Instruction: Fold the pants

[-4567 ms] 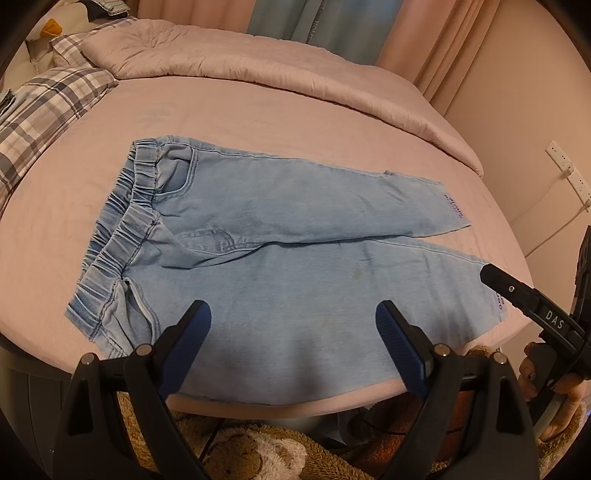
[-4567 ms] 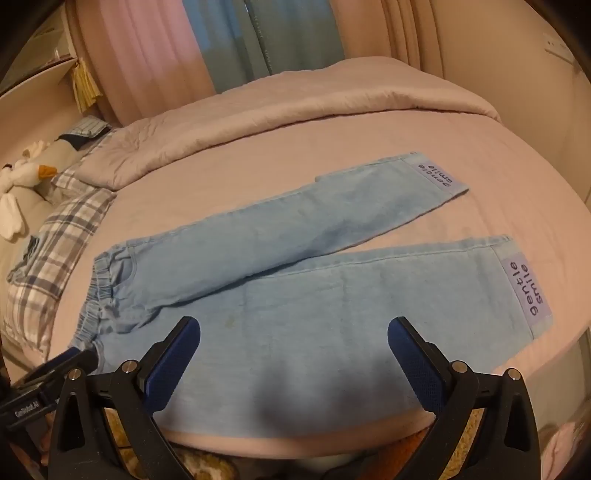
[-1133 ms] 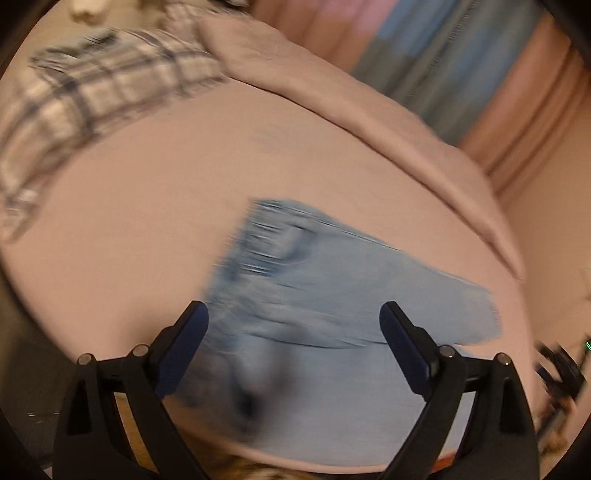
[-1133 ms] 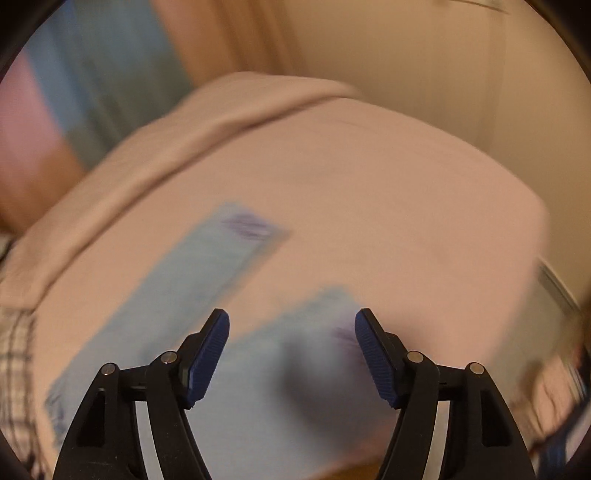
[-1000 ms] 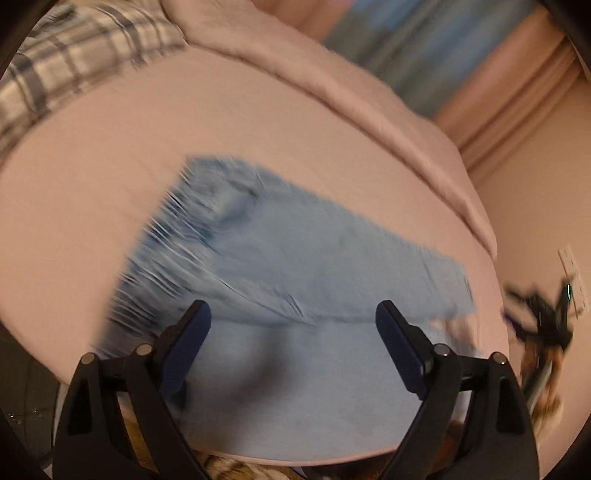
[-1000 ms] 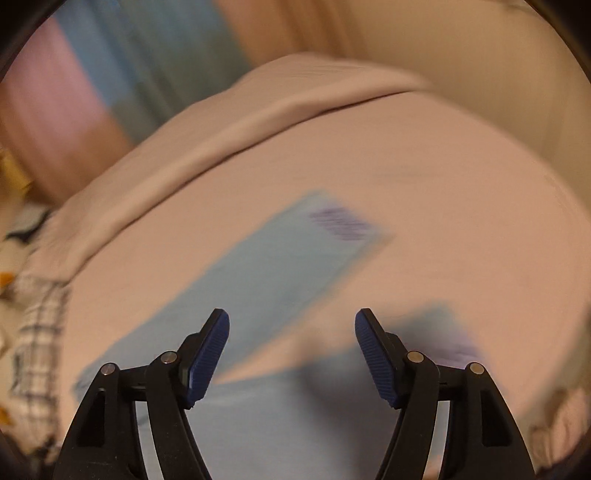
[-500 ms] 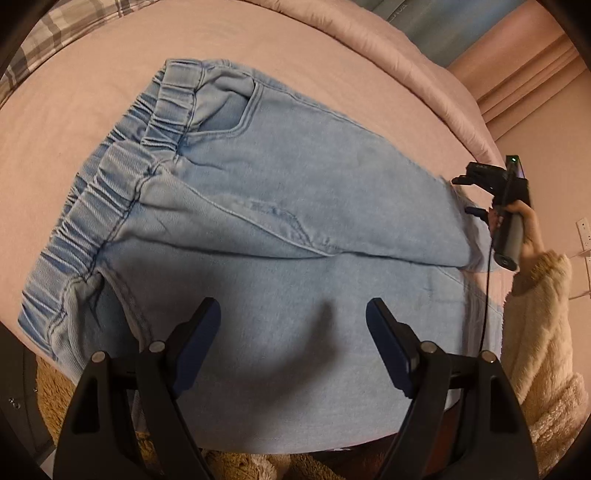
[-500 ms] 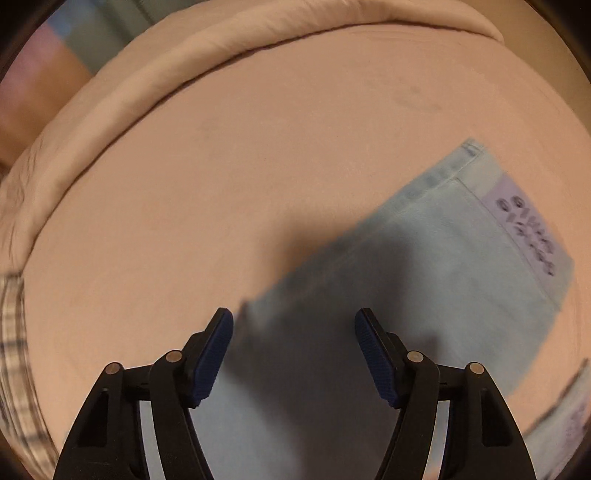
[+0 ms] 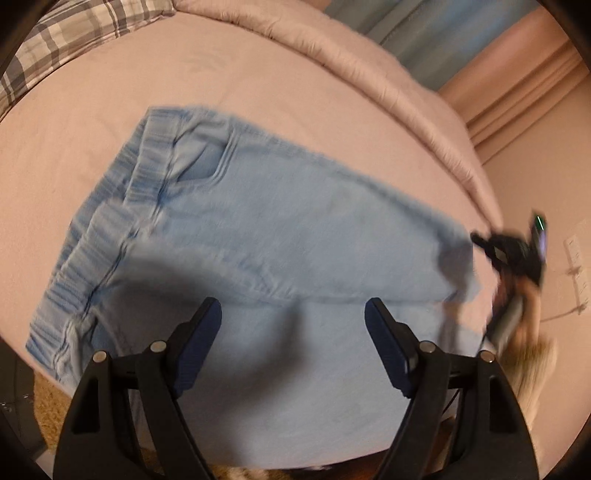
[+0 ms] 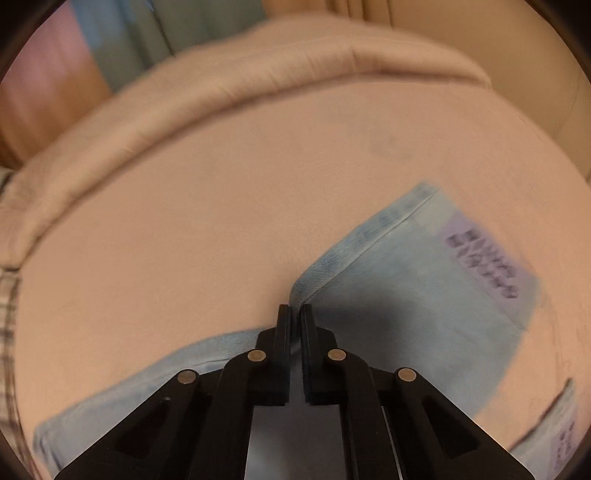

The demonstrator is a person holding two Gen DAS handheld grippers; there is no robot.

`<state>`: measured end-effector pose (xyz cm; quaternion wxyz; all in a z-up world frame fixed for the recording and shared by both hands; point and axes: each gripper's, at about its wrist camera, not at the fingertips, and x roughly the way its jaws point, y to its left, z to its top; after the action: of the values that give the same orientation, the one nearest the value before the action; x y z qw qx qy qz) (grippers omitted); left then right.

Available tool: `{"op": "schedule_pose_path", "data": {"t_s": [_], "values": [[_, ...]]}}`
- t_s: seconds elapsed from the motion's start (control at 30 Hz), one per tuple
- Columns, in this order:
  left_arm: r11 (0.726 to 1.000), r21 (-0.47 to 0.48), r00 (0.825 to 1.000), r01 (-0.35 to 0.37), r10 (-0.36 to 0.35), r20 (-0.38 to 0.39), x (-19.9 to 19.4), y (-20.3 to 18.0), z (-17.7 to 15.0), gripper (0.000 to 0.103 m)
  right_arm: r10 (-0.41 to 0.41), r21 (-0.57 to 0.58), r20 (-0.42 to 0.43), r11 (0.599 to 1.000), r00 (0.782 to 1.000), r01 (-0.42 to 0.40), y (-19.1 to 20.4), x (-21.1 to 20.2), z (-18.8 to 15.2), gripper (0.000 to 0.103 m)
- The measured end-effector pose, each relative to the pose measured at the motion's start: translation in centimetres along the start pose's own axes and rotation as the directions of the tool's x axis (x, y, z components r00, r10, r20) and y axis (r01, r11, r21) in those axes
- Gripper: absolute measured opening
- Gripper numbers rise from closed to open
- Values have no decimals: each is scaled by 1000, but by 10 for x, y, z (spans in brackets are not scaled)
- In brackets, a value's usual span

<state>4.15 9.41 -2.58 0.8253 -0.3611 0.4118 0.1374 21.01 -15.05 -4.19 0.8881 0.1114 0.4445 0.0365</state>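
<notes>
Light blue denim pants [image 9: 280, 229] lie flat on the pink bed, elastic waistband [image 9: 110, 221] at the left, legs running right. My left gripper [image 9: 293, 325] is open above the near leg, touching nothing. My right gripper [image 10: 294, 314] is shut on the far edge of the far pant leg [image 10: 406, 295], which has a purple label [image 10: 487, 262] near its hem. It also shows blurred at the right of the left wrist view [image 9: 517, 254].
The pink bed sheet [image 10: 221, 221] spreads beyond the pants. A rolled pink duvet [image 9: 369, 81] lies along the far side. A plaid pillow [image 9: 74, 33] sits at the far left. A wall with an outlet [image 9: 576, 266] is at the right.
My right gripper has closed on the edge of the far pant leg. My left gripper has pulled back a little over the near leg and stays open.
</notes>
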Motion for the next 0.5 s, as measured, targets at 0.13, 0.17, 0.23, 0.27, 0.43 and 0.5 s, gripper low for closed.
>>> {"op": "schedule_pose_path", "data": {"t_s": [0.13, 0.17, 0.23, 0.27, 0.43, 0.5], "values": [[997, -48, 997, 66, -64, 35, 6, -14, 18, 80, 156, 5, 88, 988, 984, -157, -18, -73, -38, 5], [995, -59, 996, 77, -75, 36, 11, -17, 23, 80, 175, 9, 102, 984, 979, -177, -21, -81, -44, 5], [993, -82, 996, 81, -78, 34, 25, -24, 34, 78, 194, 15, 116, 980, 974, -197, -38, -103, -74, 5], [993, -90, 996, 82, -79, 34, 31, -26, 39, 77, 195, 28, 113, 980, 974, -199, -40, -102, -80, 5], [992, -112, 999, 54, -53, 12, 69, -40, 69, 72, 198, 89, 42, 976, 979, -201, -62, -81, -100, 5], [992, -119, 999, 34, -36, -9, 85, -40, 77, 57, 193, 104, 13, 976, 981, -193, -62, -76, -100, 5]]}}
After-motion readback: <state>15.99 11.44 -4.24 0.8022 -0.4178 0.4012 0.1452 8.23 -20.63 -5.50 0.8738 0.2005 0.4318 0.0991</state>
